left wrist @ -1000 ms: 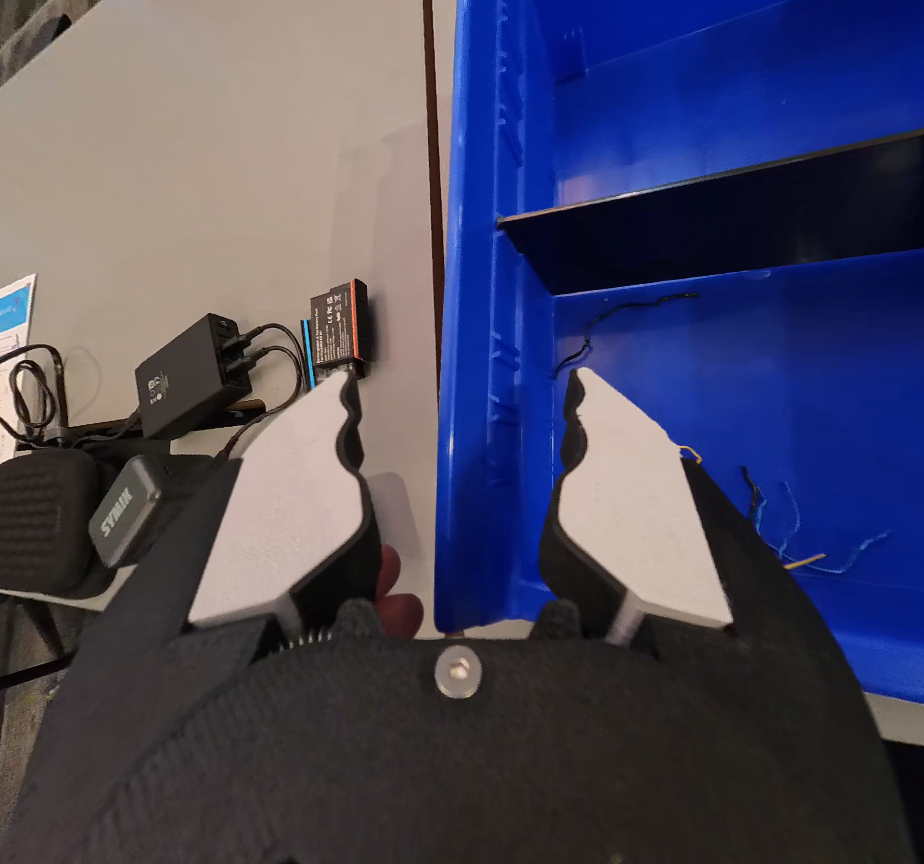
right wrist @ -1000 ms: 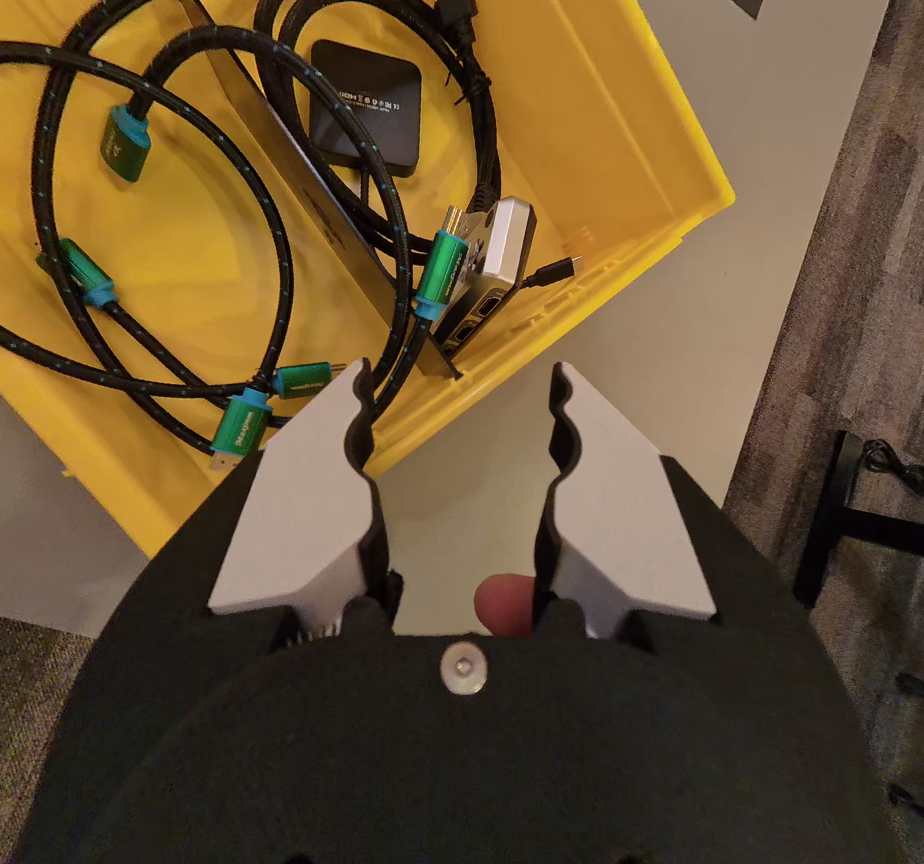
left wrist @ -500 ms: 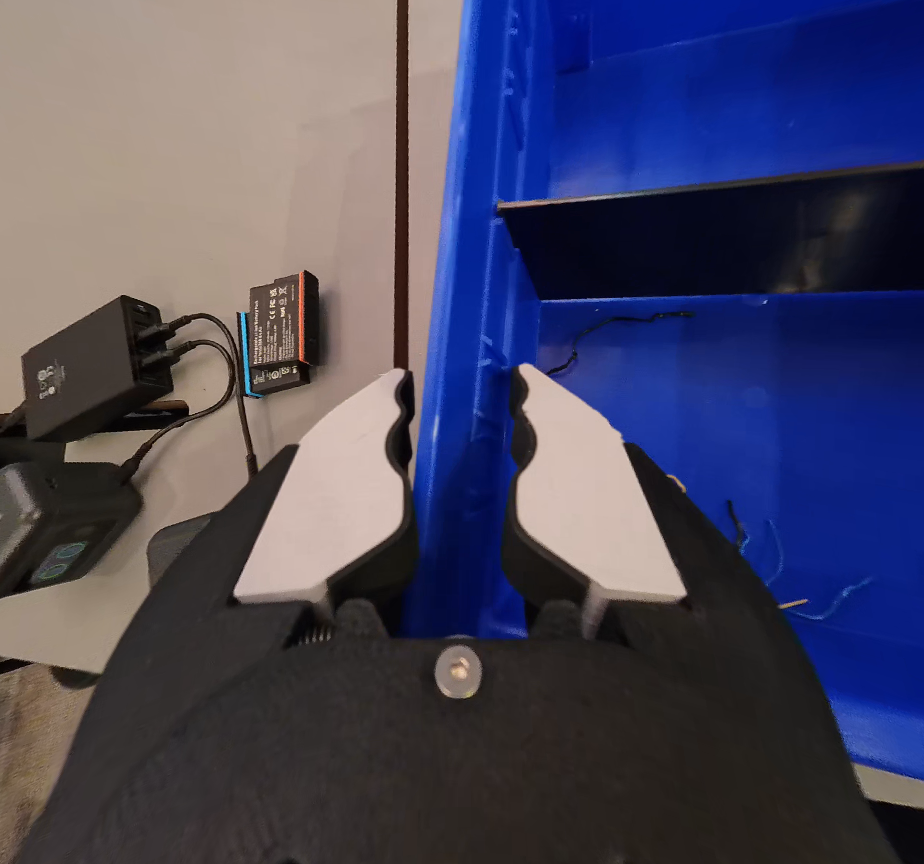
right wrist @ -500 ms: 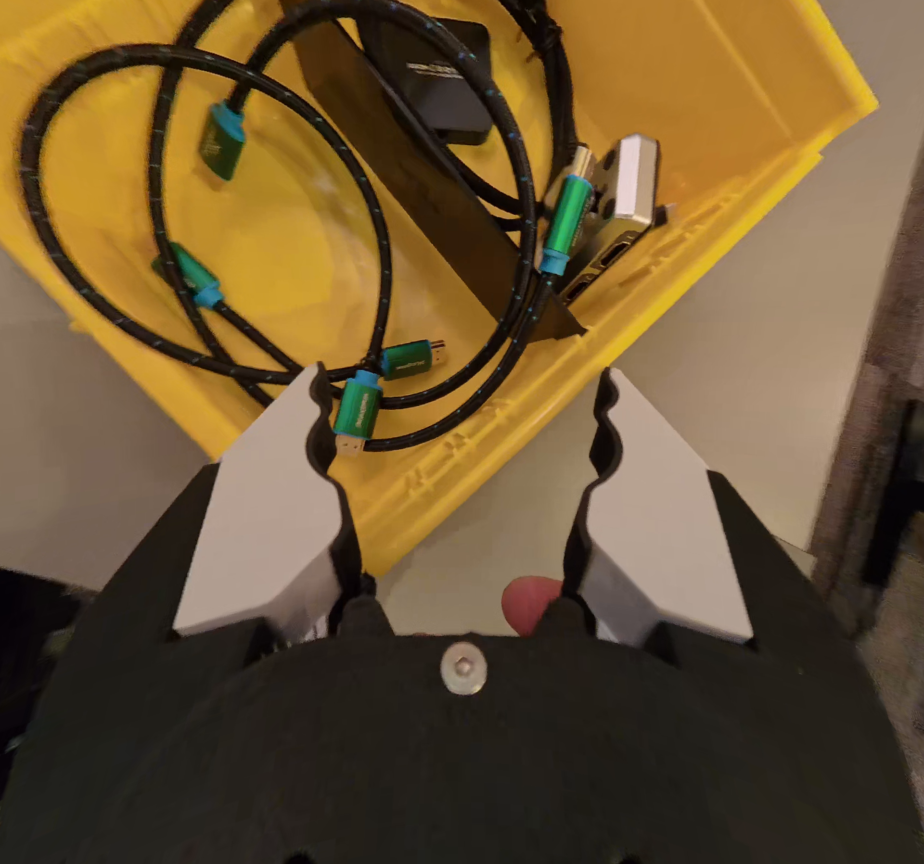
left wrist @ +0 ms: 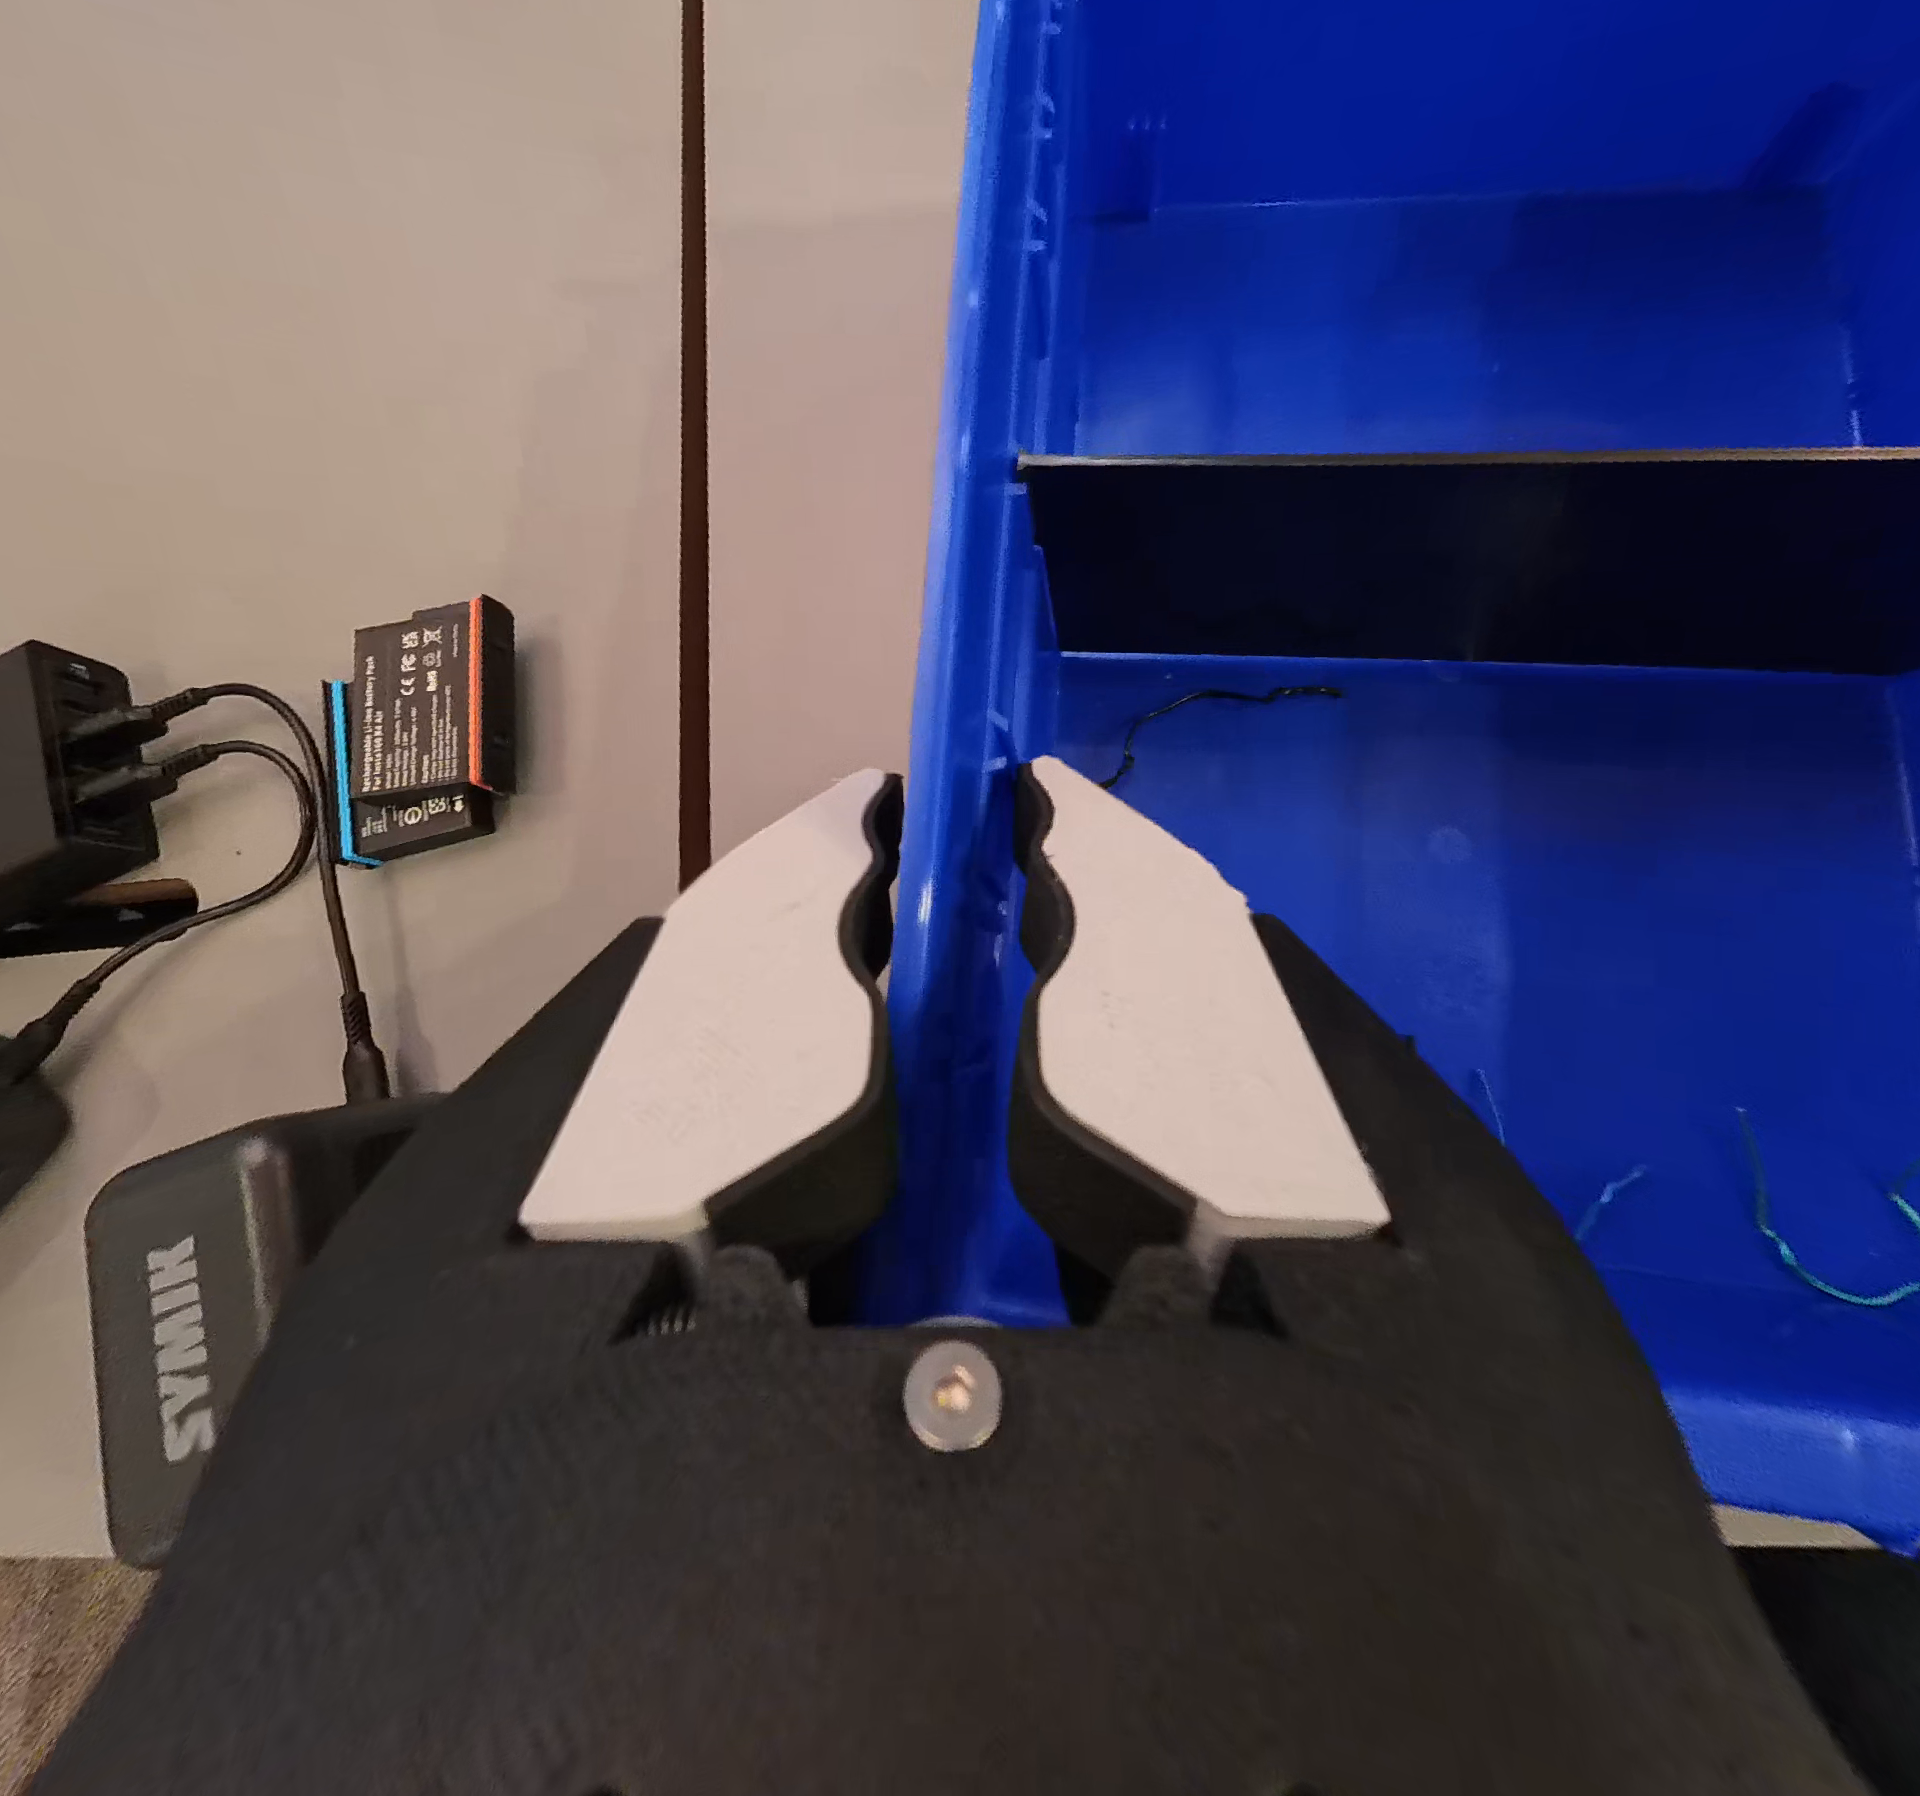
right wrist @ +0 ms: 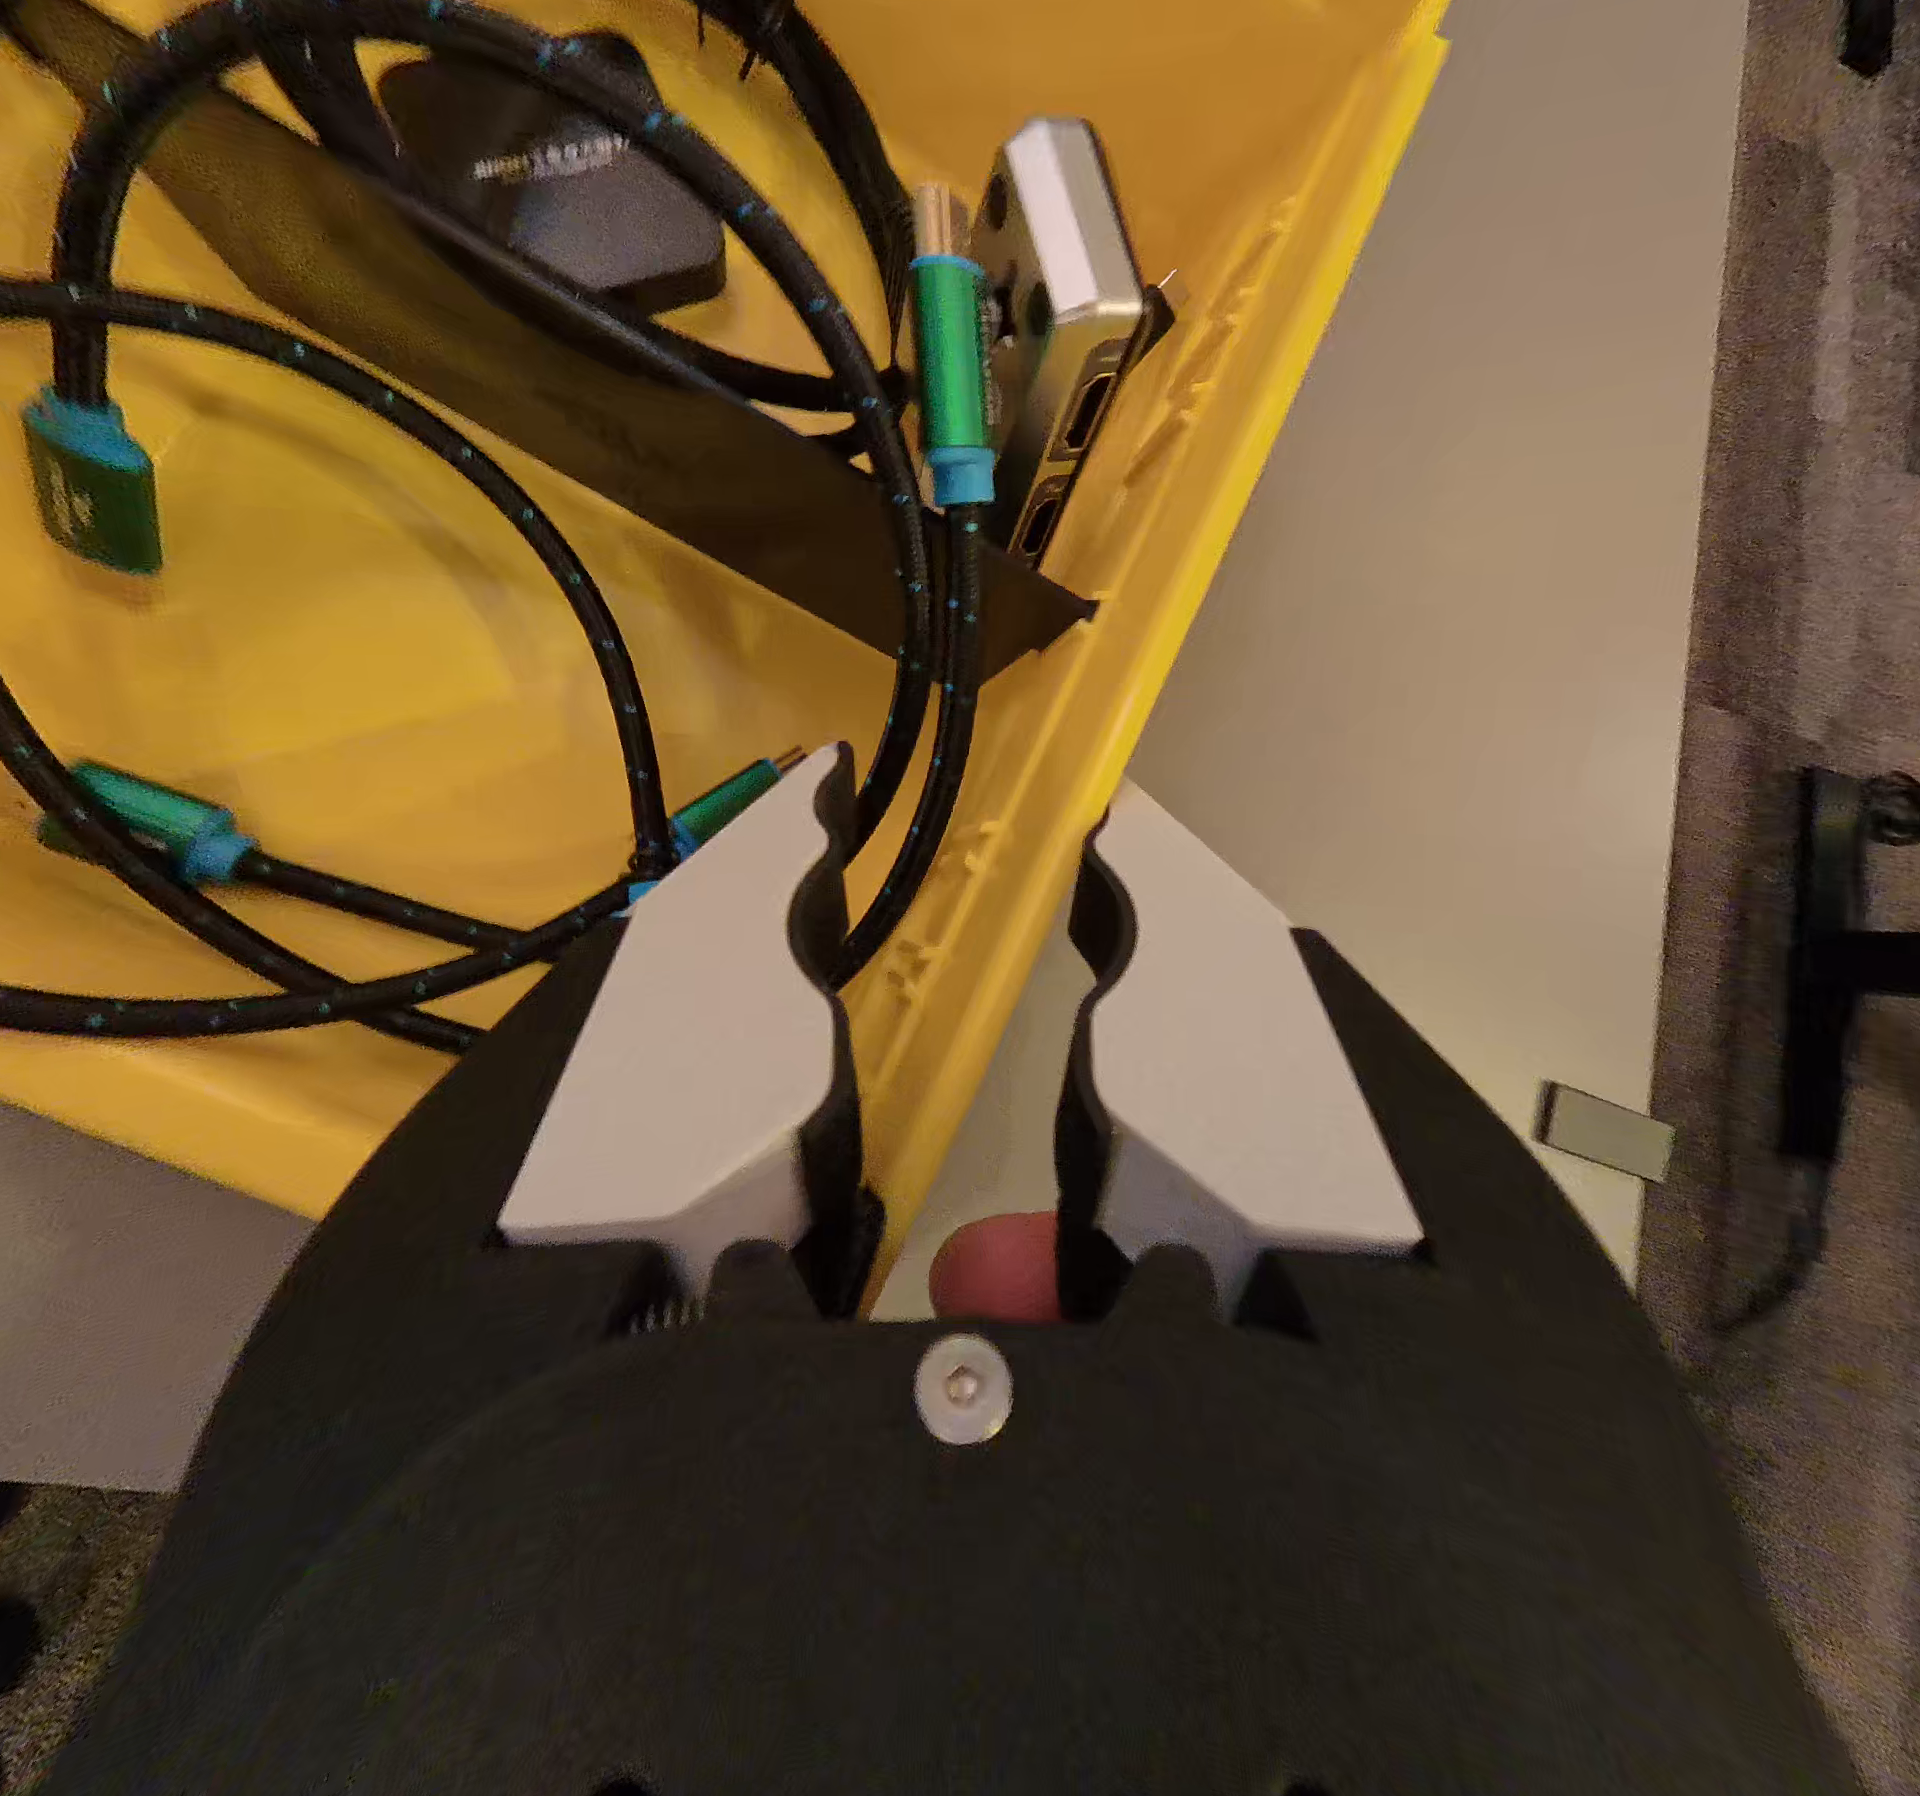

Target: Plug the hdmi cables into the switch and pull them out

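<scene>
Table (left wrist: pixel 364 240): pale grey, carries both bins.

Blue bin (left wrist: pixel 1455 915): black divider (left wrist: pixel 1455 551) across it, only loose thread scraps on the floor, no task items. Left gripper (left wrist: pixel 956 801) is clamped on its left side wall, 1 finger outside and 1 inside, wall running straight up between them. So left is busy holding the bin and nowhere near the cables.

Yellow bin (right wrist: pixel 1195 655): holds everything for the task. Right gripper (right wrist: pixel 966 790) straddles its near-right wall, left finger inside the bin, right finger outside over the table. Jaws are spread, with a visible gap on the outer side, so not gripping yet.

HDMI cables (right wrist: pixel 582 603): black braided loops with green plugs, coiled in the left and middle of the bin. 1 loop passes just beside the inner finger.

Switch (right wrist: pixel 1070 292): silver box, propped on edge against the right wall beyond a black divider (right wrist: pixel 520 375), ahead of the right fingers and slightly right. Long axis runs roughly along the wall, away from the camera. 2 ports face down toward the gripper.

Green plug (right wrist: pixel 948 375): lies alongside the switch's left face, roughly parallel to it, metal tip pointing away. Looks unplugged, but I can't be sure.

Key relation: the switch lies straight ahead of the right gripper, so I judge right is the only arm placed to reach it.
</scene>
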Motion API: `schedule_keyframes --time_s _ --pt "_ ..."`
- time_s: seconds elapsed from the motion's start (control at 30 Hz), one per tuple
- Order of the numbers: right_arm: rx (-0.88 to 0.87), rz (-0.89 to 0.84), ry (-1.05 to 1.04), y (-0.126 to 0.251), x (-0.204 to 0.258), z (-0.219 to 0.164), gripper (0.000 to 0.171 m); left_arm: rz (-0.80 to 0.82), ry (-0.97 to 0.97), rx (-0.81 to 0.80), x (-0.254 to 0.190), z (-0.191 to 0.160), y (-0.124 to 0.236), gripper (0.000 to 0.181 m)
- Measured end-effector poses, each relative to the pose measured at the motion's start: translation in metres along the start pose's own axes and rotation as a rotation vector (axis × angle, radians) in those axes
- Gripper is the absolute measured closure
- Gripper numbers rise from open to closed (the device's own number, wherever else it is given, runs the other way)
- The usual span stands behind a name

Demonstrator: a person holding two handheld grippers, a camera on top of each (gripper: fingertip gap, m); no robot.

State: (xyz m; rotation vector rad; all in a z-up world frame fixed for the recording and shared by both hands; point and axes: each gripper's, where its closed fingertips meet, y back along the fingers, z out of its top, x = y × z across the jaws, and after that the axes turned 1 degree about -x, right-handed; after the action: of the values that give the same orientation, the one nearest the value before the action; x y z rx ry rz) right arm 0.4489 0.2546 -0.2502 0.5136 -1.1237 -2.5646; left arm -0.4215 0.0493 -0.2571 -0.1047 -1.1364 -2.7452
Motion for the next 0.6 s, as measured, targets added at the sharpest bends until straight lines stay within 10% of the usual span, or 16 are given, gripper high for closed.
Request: schedule_keyframes --time_s 0.6 --pt "-0.136 0.181 -0.02 -0.015 0.054 0.038 0.151 -0.153 0.058 -0.19 -0.03 0.031 0.014 0.175"
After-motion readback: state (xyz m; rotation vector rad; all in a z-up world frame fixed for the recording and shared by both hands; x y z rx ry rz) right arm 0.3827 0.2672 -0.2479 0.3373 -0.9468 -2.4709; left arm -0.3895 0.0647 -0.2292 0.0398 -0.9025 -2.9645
